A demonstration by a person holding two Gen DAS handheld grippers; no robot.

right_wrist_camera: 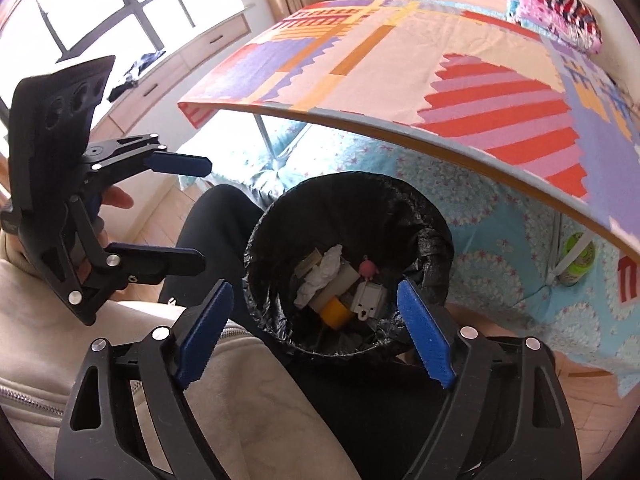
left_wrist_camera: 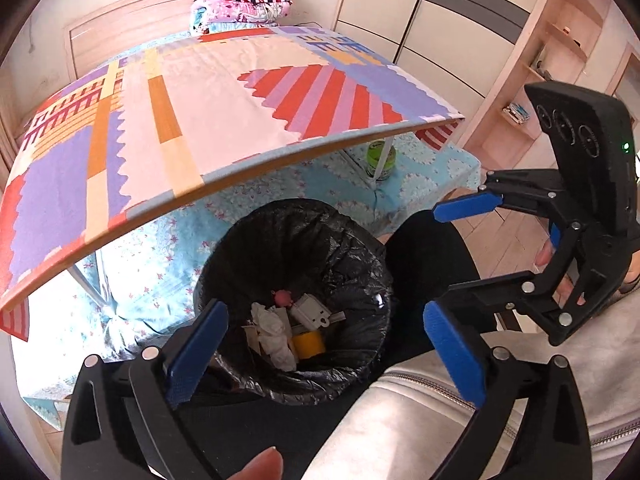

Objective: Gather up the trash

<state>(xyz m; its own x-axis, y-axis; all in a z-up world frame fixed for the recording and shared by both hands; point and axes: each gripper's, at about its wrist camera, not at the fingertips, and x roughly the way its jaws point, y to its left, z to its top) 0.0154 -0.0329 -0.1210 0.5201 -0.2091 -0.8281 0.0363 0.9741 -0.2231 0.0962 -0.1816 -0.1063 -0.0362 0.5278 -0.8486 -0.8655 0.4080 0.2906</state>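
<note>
We are hovering both claws over the round bin (left_wrist_camera: 376,280) – its crinkled black liner is holding crumpled white tissue (left_wrist_camera: 276,332), a yellow tape roll (left_wrist_camera: 309,344), a white plastic piece (left_wrist_camera: 310,312) and a small pink toy (left_wrist_camera: 283,298). The left gripper (left_wrist_camera: 324,356) and right gripper (right_wrist_camera: 316,328) are gaping wide, holding nothing – blue ridged pads bare

Round trash bin (left_wrist_camera: 296,300), lined with a crinkled black bag (left_wrist_camera: 360,264), upright and open-topped below the patterned counter's edge. Inside, on the bottom: crumpled white tissue (left_wrist_camera: 276,334), yellow tape roll (left_wrist_camera: 308,344), white plastic adapter (left_wrist_camera: 310,312), small pink figure (left_wrist_camera: 283,298), all heaped together, touching.
</note>
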